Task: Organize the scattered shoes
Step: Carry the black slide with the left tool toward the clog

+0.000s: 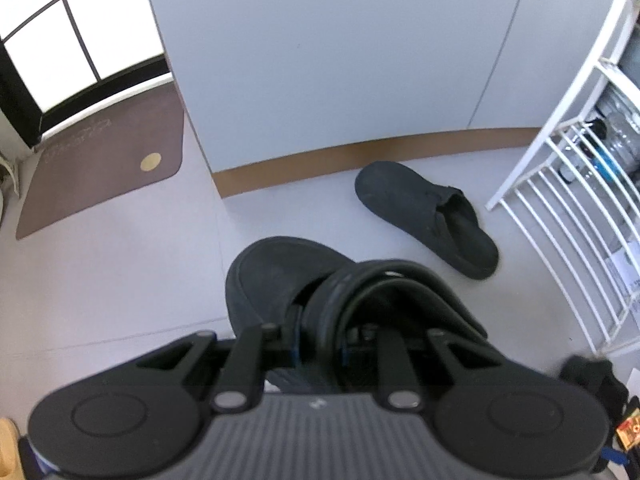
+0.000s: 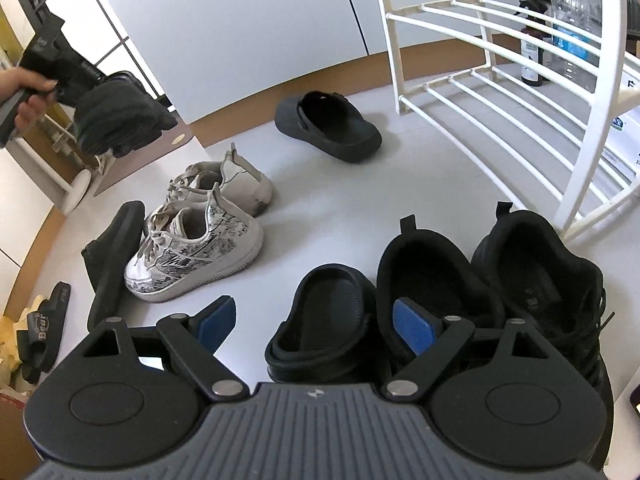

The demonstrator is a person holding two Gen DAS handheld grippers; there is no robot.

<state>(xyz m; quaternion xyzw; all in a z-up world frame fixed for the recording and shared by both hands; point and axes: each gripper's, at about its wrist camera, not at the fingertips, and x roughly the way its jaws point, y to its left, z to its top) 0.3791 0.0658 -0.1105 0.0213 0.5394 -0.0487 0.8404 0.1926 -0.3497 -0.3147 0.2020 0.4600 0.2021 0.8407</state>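
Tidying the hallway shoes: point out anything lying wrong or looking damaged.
One dark slipper beside the patterned sneakers stands tipped on its edge instead of flat on its sole. A lone black clog lies by the wall, apart from the rest. The plain white sneaker has cracked, scuffed leather at the heel.

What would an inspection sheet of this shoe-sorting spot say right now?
Surface: pale grey floor, shoes scattered.
Job's things: dark clog held aloft; matching dark clog on the floor; white patterned sneakers; black sneakers; white wire shoe rack.
Clutter: clear plastic bottles, black slide sandals.
Grippers: left tool shut on the lifted clog; right tool open, holding nothing.
Cables: nothing seen.
Surroundings: brown doormat, white cabinet.
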